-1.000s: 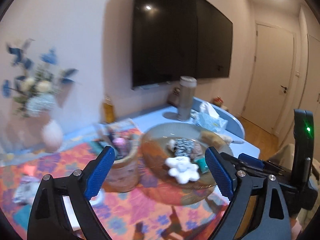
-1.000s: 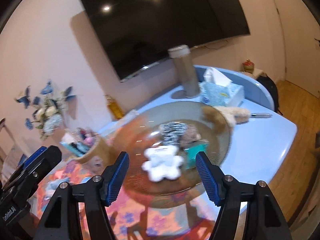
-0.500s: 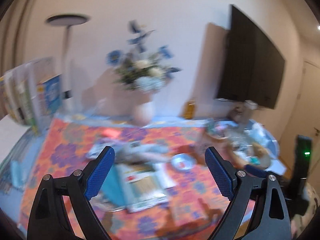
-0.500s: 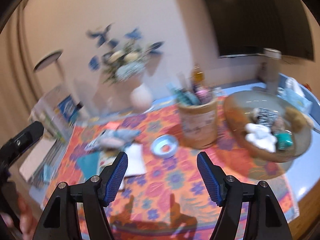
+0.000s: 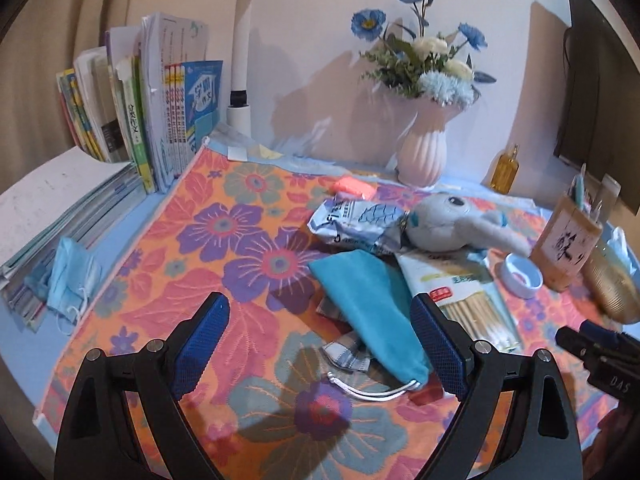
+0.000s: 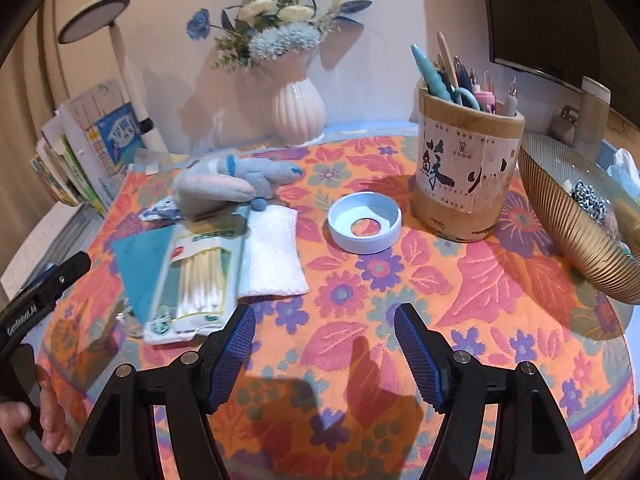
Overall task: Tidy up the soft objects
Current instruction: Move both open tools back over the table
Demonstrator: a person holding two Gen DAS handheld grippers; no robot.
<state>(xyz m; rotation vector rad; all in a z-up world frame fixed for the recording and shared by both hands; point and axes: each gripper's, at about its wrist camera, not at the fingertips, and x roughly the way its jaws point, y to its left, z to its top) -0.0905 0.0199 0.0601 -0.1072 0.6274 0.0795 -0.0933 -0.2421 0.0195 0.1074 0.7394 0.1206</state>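
Left hand-held gripper [image 5: 320,344] released over the floral surface [image 5: 224,240], teal pouch [image 5: 368,312] just before plush elephant [image 5: 448,224], right hand-held gripper [image 6: 325,348] released, empty, nearer the white ring [image 6: 364,224]

woven floral tablecloth [image 5: 224,240], glossy ribbed vase [image 5: 422,152]

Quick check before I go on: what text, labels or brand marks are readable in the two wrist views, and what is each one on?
"GenRoboLAI", roughly; last letters unsure: on the black tongs body at the left edge of the right wrist view.
"DAS": on the black tongs body at the right edge of the left wrist view.
Large brush-style Chinese characters: on the bamboo pen holder; I cannot read them reliably.
Chinese titles: on the book covers; too small.
Print on the cotton swab pack and the snack bag: too blurred.
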